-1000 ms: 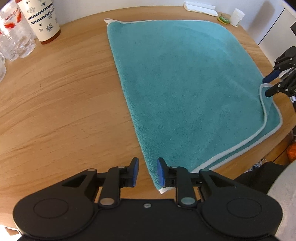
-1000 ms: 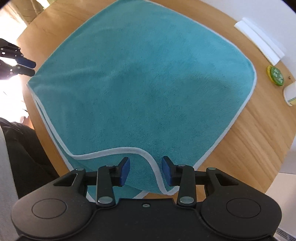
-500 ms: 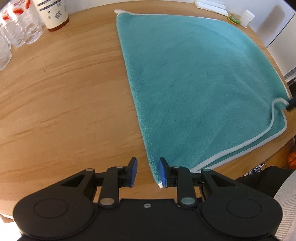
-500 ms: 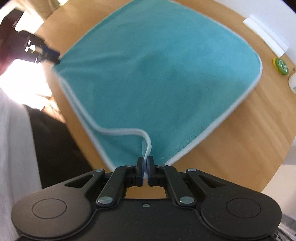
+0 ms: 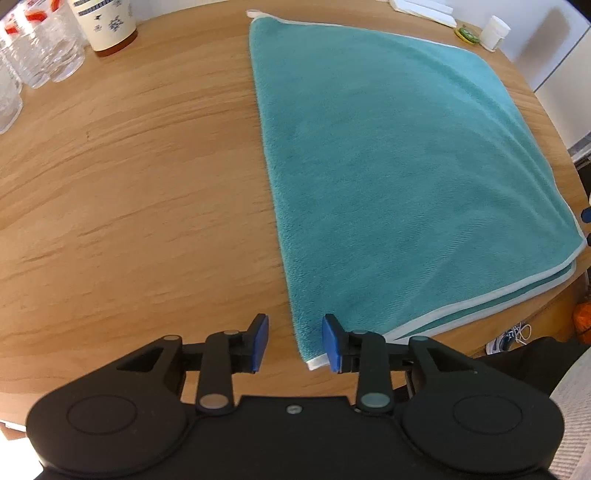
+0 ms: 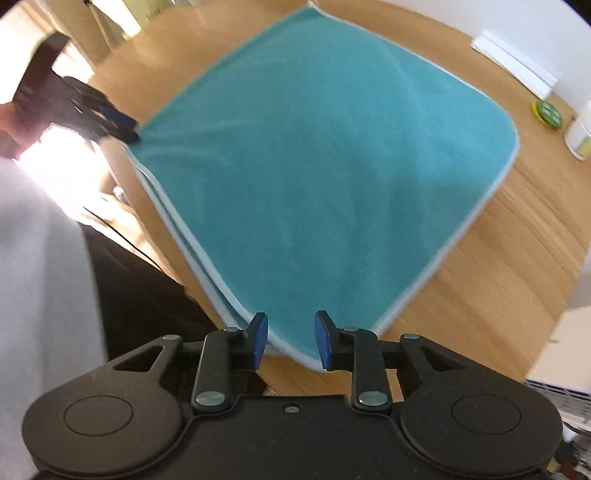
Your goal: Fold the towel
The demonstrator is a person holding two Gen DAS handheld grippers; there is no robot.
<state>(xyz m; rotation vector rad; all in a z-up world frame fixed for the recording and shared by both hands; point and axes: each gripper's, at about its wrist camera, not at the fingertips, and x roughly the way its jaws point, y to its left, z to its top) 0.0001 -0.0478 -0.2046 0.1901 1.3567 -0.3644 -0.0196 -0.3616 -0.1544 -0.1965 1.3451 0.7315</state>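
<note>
Right gripper [image 6: 289, 341] has let go! Half a second back its pads were pinched on the towel's white-edged corner; now they stand apart, with that corner lying flat between them at the near table edge. The curled-up hem is gone and the top layer sits squarely on the one below, so this fold looks laid. My read: the next fold can begin.

Starting left of the towel [image 5: 399, 177]: clear bottles [image 5: 33, 55] crowd the table's [image 5: 129, 184] far corner, at least three, the rest cut off by the frame. Next, one patterned cup [image 5: 107, 22]. Then the one teal towel, two layers showing along its near hem, spread over the right half of the table.

Left gripper [image 5: 293, 345], pads apart as before, straddles the towel's near-left corner without closing on it.

Beyond the towel's far-right corner: white paper [image 6: 513, 61], one green disc [image 6: 548, 114], one white pot [image 6: 581, 134].
</note>
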